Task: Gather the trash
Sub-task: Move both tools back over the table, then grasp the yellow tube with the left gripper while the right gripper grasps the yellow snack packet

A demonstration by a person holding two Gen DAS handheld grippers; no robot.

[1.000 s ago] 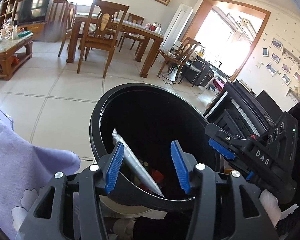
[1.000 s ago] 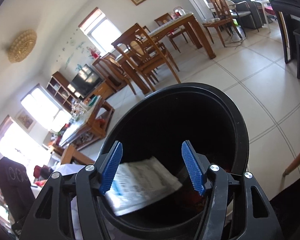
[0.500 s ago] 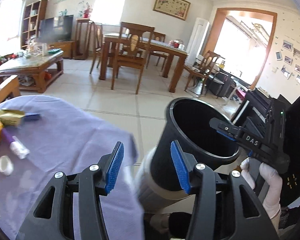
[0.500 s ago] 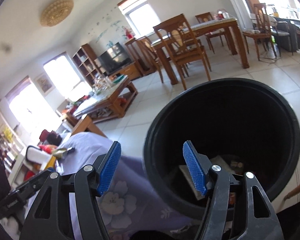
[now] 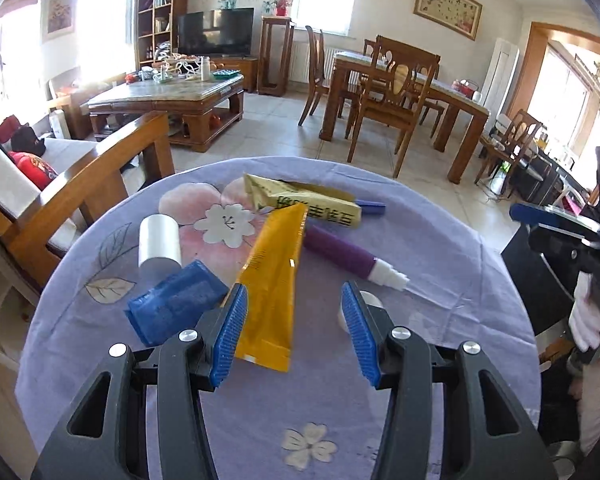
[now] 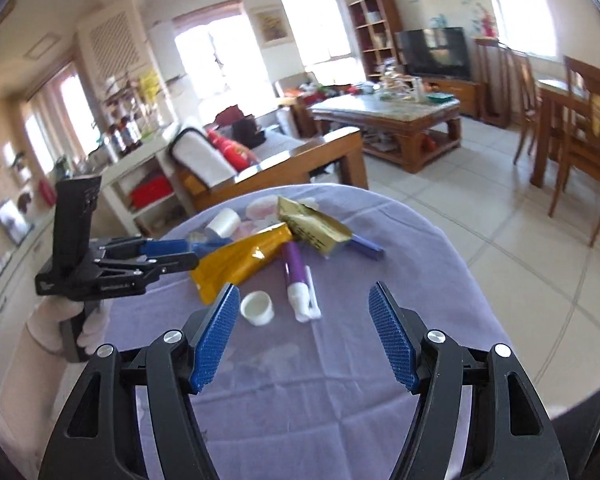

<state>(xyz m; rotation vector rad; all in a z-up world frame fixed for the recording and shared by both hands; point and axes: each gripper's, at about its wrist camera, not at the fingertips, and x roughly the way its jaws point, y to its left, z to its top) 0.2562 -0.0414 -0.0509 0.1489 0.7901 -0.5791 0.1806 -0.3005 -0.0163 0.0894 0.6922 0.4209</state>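
Trash lies on a purple flowered tablecloth (image 5: 440,248): an orange tube (image 5: 274,276), a yellow-green packet (image 5: 312,204), a purple tube with a white tip (image 5: 344,254), a blue crumpled wrapper (image 5: 176,306), a white cylinder (image 5: 159,240) and a small white cap (image 6: 256,308). My left gripper (image 5: 294,328) is open and empty just above the near end of the orange tube. My right gripper (image 6: 304,336) is open and empty, near the white cap and the purple tube (image 6: 294,276). The black bin's edge (image 5: 528,272) shows at the table's right.
A wooden sofa (image 5: 72,196) stands left of the table. A coffee table (image 5: 168,100), a TV and a dining table with chairs (image 5: 400,92) stand farther back on the tiled floor. The right gripper's body (image 5: 568,236) shows at the right edge.
Both grippers have swung away from the black bin, where they hung open over its mouth, and now face the trash on the purple table. Both stay open and empty.
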